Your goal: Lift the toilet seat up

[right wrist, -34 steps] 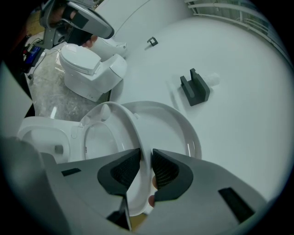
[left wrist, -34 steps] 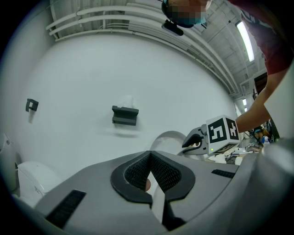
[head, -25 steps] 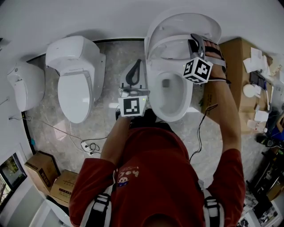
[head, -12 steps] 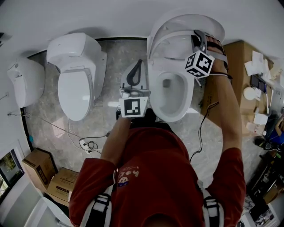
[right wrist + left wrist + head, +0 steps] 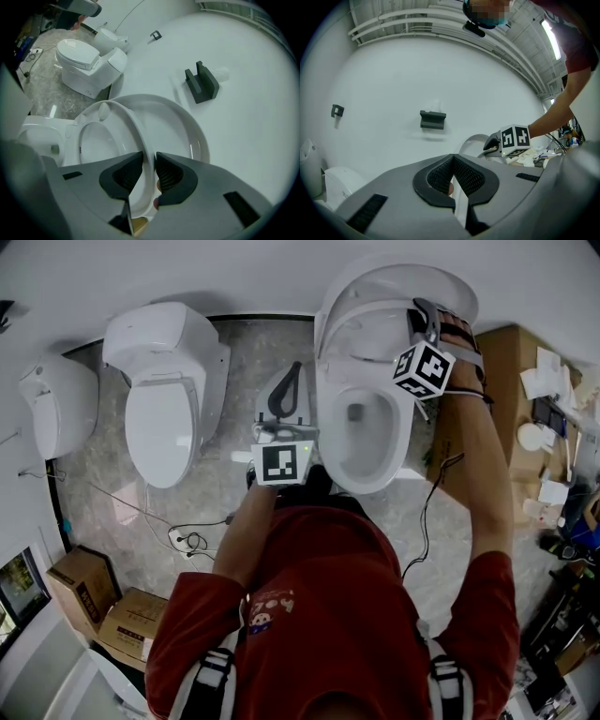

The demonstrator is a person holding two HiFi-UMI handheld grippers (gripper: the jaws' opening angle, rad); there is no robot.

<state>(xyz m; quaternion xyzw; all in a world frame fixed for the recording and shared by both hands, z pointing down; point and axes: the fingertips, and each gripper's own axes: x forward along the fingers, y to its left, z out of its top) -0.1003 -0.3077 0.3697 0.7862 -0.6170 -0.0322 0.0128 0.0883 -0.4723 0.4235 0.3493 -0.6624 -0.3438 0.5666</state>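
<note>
The white toilet (image 5: 366,427) stands at centre right with its lid (image 5: 403,282) upright against the wall. Its seat ring (image 5: 349,326) is raised steeply, close in front of the lid, leaving the bowl (image 5: 42,138) uncovered. My right gripper (image 5: 418,313) is shut on the ring's right rim; in the right gripper view the thin seat ring (image 5: 124,115) runs between the pads at my right gripper (image 5: 149,161). My left gripper (image 5: 292,371) hangs level to the left of the bowl, touching nothing. In its own view my left gripper (image 5: 453,158) has its tips together with nothing held.
A second toilet (image 5: 159,399) with closed lid stands to the left, another white fixture (image 5: 56,409) beyond it. Cables (image 5: 187,542) trail on the floor. Cardboard boxes (image 5: 94,606) sit at lower left, and a box (image 5: 506,362) with clutter stands right of the toilet. A dark bracket (image 5: 201,83) is on the wall.
My right gripper has shifted slightly back toward the lid with the seat ring in it. My left gripper has stayed where it was.
</note>
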